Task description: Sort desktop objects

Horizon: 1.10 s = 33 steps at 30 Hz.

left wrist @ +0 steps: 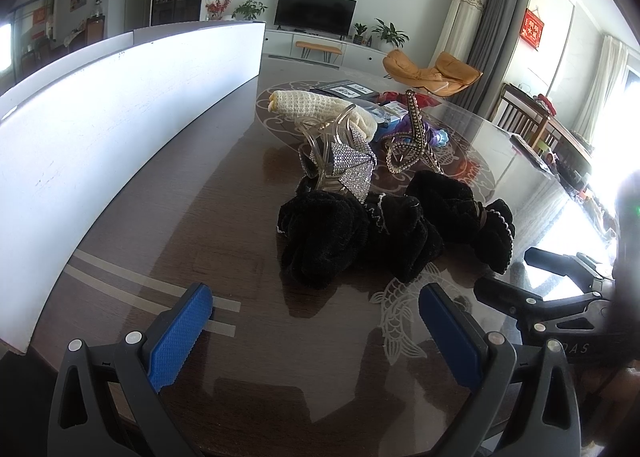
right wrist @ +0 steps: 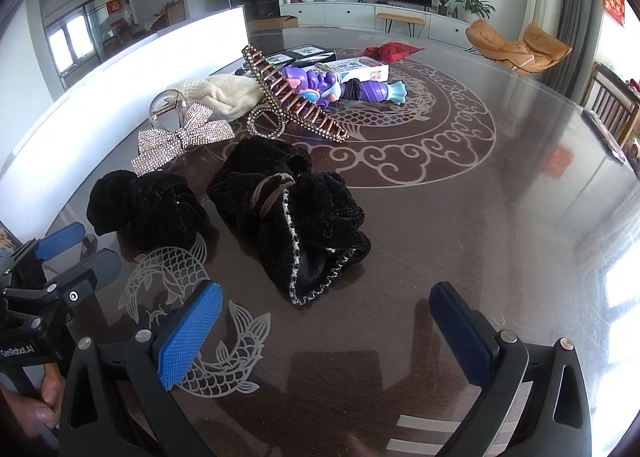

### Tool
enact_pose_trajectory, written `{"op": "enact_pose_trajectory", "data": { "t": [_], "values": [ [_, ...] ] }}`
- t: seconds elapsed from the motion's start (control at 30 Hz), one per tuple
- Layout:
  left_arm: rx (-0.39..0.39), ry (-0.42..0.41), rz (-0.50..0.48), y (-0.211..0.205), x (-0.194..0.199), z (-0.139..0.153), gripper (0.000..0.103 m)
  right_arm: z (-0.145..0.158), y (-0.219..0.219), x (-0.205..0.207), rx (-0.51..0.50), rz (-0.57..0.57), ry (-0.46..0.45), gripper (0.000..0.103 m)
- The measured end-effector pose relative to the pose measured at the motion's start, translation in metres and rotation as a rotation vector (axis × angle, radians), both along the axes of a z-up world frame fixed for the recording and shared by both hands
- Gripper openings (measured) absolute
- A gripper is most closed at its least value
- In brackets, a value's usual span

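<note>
Still unsorted: left gripper (left wrist: pixel 316 331) and right gripper (right wrist: pixel 326 331) hover spread, empty, facing scrunchies (right wrist: pixel 288 217), likely choosing.

The right tongs (right wrist: pixel 326 331) hang wide open just above the table (right wrist: pixel 500 197), with a black velvet scrunchie (right wrist: pixel 296 213) just beyond them and another black scrunchie (right wrist: pixel 148 209) left of it.

left tool (left wrist: pixel 316 331): jaws spread, empty | right tool (right wrist: pixel 326 331): jaws spread, empty
</note>
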<state>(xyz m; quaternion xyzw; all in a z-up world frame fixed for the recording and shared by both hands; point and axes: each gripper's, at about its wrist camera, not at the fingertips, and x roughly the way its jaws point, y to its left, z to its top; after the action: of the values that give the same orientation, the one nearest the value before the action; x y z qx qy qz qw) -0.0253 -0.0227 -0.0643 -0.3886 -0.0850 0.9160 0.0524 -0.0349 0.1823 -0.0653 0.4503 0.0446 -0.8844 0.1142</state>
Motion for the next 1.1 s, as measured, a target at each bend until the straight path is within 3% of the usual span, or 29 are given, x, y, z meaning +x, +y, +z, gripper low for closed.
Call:
{"op": "enact_pose_trajectory", "data": {
  "t": [0.1,0.67,1.1],
  "values": [
    [0.002,0.000,0.001,-0.001,0.000,0.001,0.103,-0.004,-0.006,-0.004,0.038,0.012,-0.019,0.103],
    [-0.002,-0.003,0.006,-0.006,-0.001,0.002,0.103,-0.004,-0.007,-0.046,0.042,0.028,-0.037,0.103],
    [-0.021,-0.007,0.001,-0.003,-0.001,0.001,0.103,-0.004,-0.008,-0.057,0.047,0.108,-0.043,0.103]
  ]
}}
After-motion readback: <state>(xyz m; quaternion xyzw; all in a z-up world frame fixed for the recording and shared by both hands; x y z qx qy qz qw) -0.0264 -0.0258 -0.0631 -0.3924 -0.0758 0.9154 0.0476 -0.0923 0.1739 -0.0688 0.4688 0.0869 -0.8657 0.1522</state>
